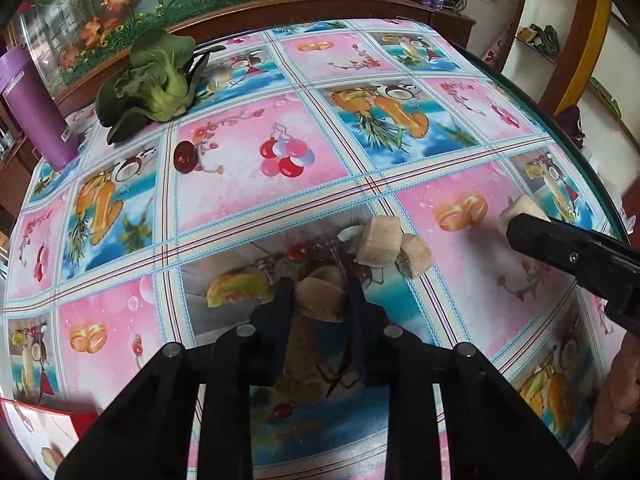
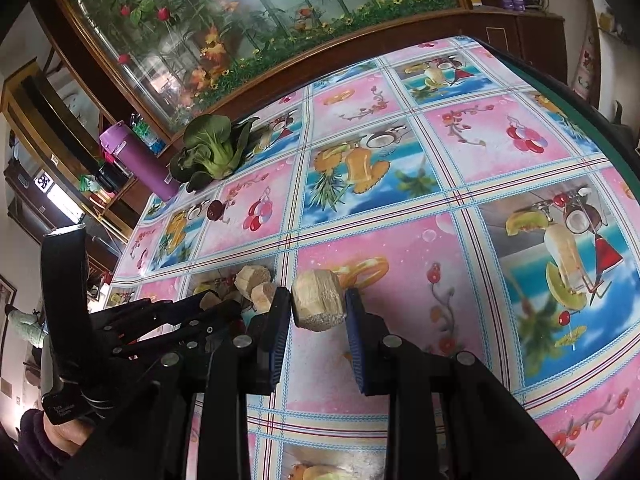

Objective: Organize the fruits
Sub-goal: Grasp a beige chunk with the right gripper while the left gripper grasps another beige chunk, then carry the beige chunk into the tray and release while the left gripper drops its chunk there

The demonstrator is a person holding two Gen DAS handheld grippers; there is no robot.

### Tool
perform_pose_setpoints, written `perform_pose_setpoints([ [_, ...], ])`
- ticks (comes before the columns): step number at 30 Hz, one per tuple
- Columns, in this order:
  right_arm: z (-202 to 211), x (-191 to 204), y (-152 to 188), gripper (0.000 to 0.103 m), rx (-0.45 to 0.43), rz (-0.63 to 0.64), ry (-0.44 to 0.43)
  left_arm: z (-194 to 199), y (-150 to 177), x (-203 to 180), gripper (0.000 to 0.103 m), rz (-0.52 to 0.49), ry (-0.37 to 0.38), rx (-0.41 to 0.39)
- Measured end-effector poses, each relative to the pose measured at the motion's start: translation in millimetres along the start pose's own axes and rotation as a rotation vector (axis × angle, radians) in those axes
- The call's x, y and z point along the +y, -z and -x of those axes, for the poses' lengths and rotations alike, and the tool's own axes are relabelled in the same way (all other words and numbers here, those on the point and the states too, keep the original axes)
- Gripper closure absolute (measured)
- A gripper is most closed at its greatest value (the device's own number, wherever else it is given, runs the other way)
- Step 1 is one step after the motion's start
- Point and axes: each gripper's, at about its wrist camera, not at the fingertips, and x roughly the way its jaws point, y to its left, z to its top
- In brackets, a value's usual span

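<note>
Well beyond your left jaws and off to their left lie a bok choy (image 1: 154,80) and a dark red fruit (image 1: 184,155) on the table (image 1: 240,184), neither gathered in yet. Your left gripper (image 1: 318,300) has its jaws pressed onto a pale tan chunk (image 1: 322,298), holding it low over the table or on it; I cannot tell which. Just ahead of those jaws and slightly right, two more chunks (image 1: 394,250) sit touching each other, so a small cluster is already forming. Farther right, your right gripper (image 2: 318,306) has its jaws spread around a fourth chunk (image 2: 317,300), with a gap showing on the right side, so that piece looks not yet gripped. By my reading you are roughly midway: these two pieces still need to join the pair.
</note>
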Motion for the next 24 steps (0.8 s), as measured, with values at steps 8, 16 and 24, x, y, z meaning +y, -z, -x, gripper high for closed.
perform_pose_setpoints([
  [8, -1, 7, 5, 0.076, 0.004, 0.032, -0.008, 21, 20, -1, 0.075, 0.026, 0.016, -0.02],
  [16, 3, 25, 16, 0.076, -0.028, 0.118, -0.021, 72, 55, 0, 0.075, 0.099, 0.0, -0.095],
  [24, 9, 72, 45, 0.076, -0.036, 0.232, -0.088, 135, 115, 14, 0.075, 0.158, -0.054, -0.175],
])
